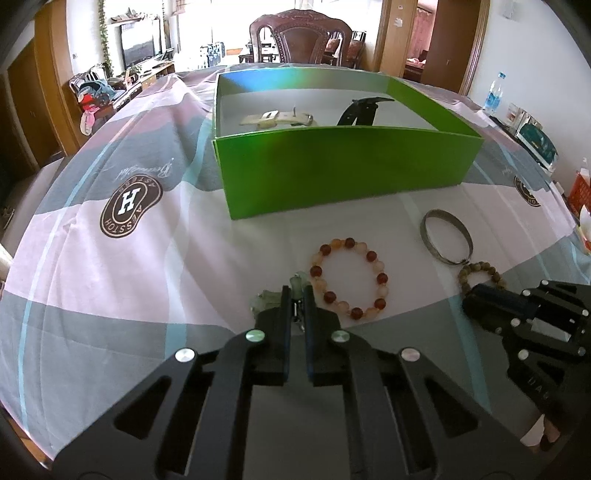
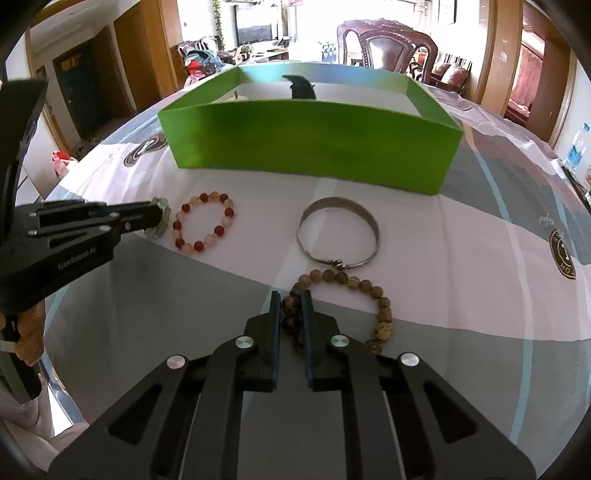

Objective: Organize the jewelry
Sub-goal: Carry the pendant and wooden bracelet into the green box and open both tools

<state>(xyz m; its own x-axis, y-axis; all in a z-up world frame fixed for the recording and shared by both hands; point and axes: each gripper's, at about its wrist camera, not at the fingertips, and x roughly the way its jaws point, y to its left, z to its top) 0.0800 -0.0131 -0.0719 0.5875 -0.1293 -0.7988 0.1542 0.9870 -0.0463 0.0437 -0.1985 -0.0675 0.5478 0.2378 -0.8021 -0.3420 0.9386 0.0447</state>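
My left gripper point(image 1: 297, 295) is shut on a pale green stone bracelet point(image 1: 266, 300) lying on the tablecloth; most of that bracelet is hidden under the fingers. In the right wrist view the left gripper point(image 2: 157, 214) comes in from the left, with the green bracelet point(image 2: 162, 203) at its tip. My right gripper point(image 2: 290, 301) is shut on a brown wooden bead bracelet point(image 2: 380, 302), pinching its near-left beads. A red and cream bead bracelet point(image 1: 349, 277) and a silver bangle point(image 1: 446, 236) lie between them. The green box point(image 1: 347, 173) behind holds a cream watch point(image 1: 275, 118) and a black watch point(image 1: 360, 109).
A patterned cloth point(image 1: 110, 258) covers the table. A dark wooden chair point(image 1: 300, 35) stands past the far edge. At the right edge I see a water bottle point(image 1: 494, 92) and an orange basket point(image 1: 580, 192). A person's hand point(image 2: 31, 332) holds the left gripper.
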